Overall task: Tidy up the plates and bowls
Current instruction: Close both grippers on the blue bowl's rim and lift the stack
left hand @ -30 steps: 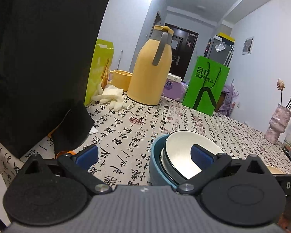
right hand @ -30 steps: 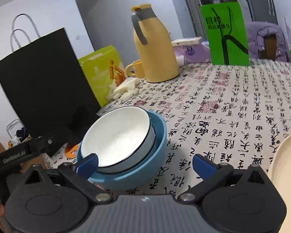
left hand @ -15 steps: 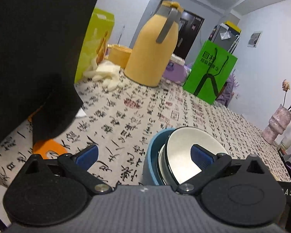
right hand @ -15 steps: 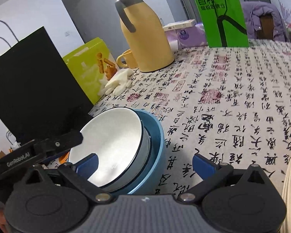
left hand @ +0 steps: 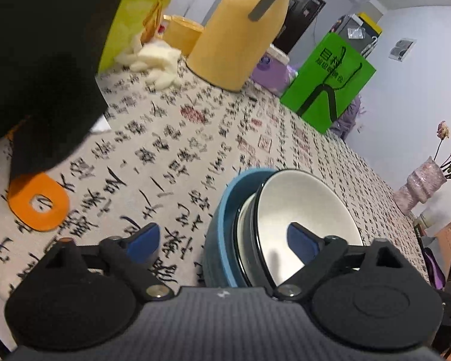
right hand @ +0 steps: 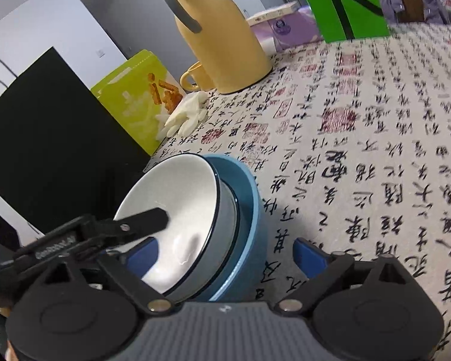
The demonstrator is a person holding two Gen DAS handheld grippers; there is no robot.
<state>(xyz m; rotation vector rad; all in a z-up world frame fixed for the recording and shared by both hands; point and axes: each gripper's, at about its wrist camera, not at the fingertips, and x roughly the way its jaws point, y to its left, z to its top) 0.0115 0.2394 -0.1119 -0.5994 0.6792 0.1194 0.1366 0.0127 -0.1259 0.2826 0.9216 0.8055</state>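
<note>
yellow jug (left hand: 240,27), green bag (left hand: 327,81), perhaps gloves (left hand: 156,63)

white bowl (right hand: 177,198): glossy glaze | tablecloth (right hand: 360,150): printed cloth | thermos (left hand: 240,39): matt

home dining table (left hand: 195,138), thermos (left hand: 240,30), vase (left hand: 421,183)

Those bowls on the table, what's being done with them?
A person is tidying dishes with a hand-held gripper in each hand. A white bowl sits nested in a blue bowl on the patterned tablecloth. The left gripper and the right gripper each straddle the stack's rim from opposite sides, one finger inside the white bowl and one outside. Their jaws have just been closing, but neither grips yet.
</note>
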